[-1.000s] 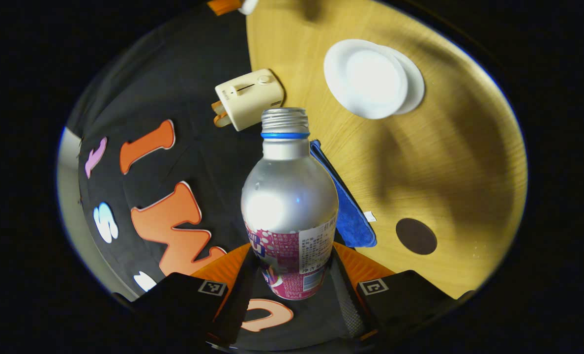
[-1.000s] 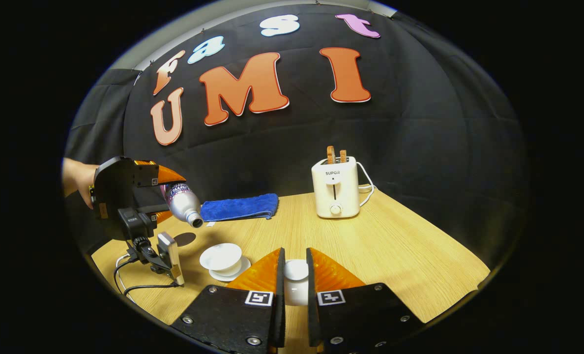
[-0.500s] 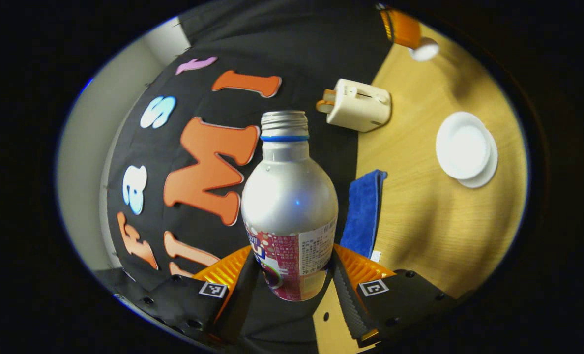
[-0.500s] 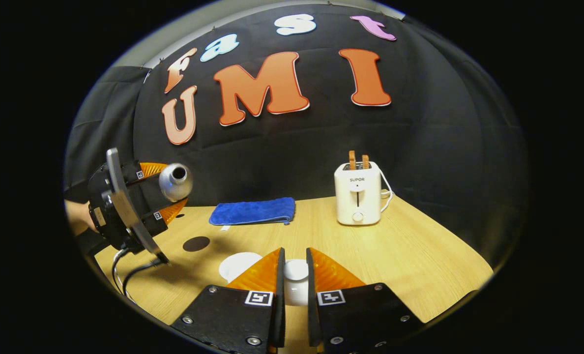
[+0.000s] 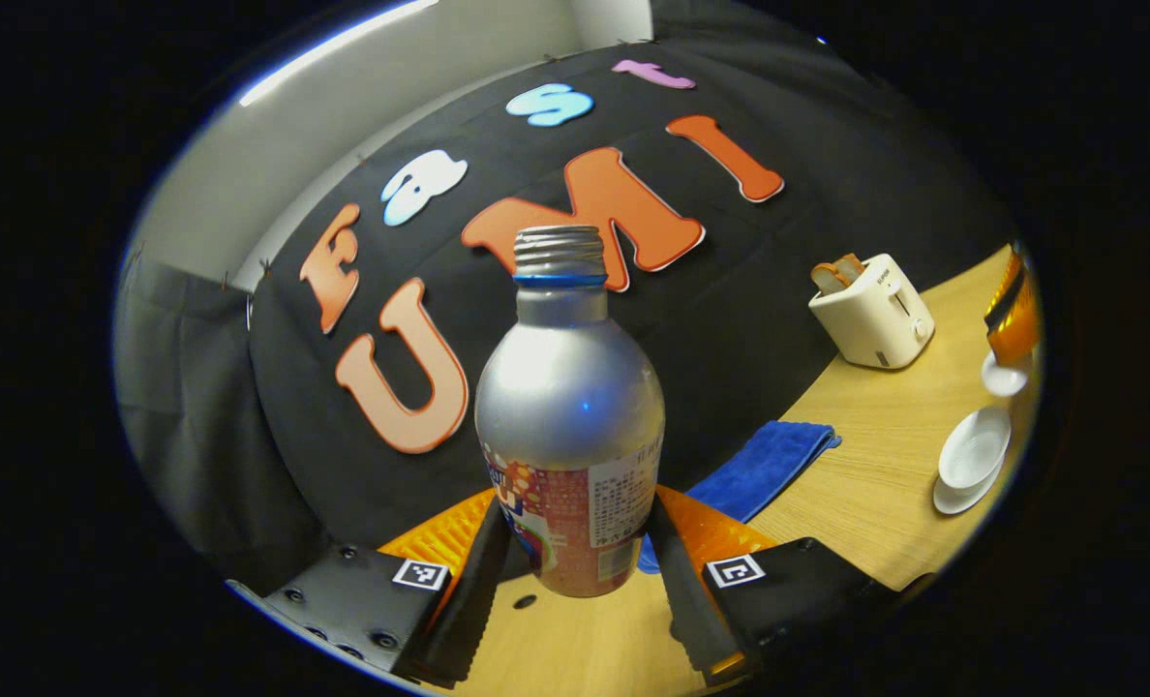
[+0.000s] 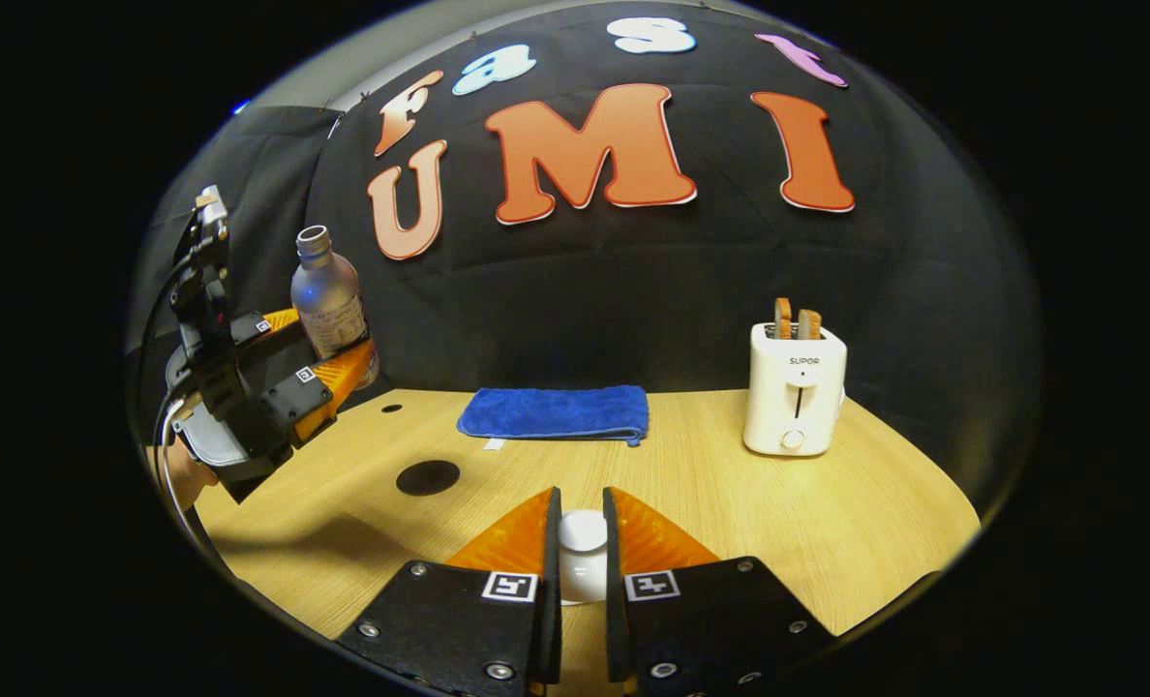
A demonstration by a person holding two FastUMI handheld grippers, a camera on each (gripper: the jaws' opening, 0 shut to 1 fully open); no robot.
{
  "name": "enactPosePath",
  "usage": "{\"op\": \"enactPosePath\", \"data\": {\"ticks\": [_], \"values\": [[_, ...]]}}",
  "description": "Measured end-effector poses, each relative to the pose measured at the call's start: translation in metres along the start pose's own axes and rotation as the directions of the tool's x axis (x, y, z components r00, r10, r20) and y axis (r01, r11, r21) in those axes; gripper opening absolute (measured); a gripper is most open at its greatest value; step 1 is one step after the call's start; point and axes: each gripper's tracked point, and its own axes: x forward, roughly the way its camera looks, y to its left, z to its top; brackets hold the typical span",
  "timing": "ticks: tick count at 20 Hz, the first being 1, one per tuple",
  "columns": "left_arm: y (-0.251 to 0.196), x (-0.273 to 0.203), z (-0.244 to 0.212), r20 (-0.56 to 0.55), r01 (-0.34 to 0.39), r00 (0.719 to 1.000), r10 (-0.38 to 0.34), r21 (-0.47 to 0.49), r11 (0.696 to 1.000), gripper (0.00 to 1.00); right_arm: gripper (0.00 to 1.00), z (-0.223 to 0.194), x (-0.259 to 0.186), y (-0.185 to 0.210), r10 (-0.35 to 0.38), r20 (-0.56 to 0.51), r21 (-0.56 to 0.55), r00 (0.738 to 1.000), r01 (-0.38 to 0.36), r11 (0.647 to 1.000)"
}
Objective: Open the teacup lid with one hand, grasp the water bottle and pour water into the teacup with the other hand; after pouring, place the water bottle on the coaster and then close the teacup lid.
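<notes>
Holding water bottle [image 5: 569,407] upright, left gripper [image 5: 575,542] clamps its base; right gripper [image 6: 581,557] pinches teacup lid [image 6: 583,542], lid's underside hidden.

Left gripper view looks along its fingers from close behind the water bottle [image 5: 569,407], toward the booth wall, tilted. Right gripper view sits low over the table [image 6: 730,503], level, facing the wall. Both take in the toaster [image 5: 871,310] [image 6: 792,389] and blue cloth [image 5: 759,463] [image 6: 556,412].

We see a dim booth; glare on the bottle [image 5: 567,387], strong edge bending, perhaps light from above.
</notes>
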Motion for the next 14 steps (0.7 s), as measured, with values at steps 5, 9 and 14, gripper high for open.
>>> {"op": "enactPosePath", "data": {"ticks": [5,9,14], "values": [[-0.017,0.019,-0.044,-0.131,-0.009,0.991,-0.026,-0.254,0.967,0.8,0.19,-0.008,0.023,0.014,0.026,-0.02,-0.017,0.999,-0.027,1.0],[-0.022,0.016,-0.05,-0.152,-0.005,0.987,-0.044,-0.309,0.951,0.82,0.18,-0.028,0.036,0.015,0.02,-0.072,-0.06,0.997,-0.024,0.998],[-0.023,0.016,-0.055,-0.173,-0.012,0.984,-0.048,-0.331,0.944,0.82,0.19,-0.045,0.044,0.021,0.015,-0.1,-0.089,0.995,-0.024,0.996]]}}
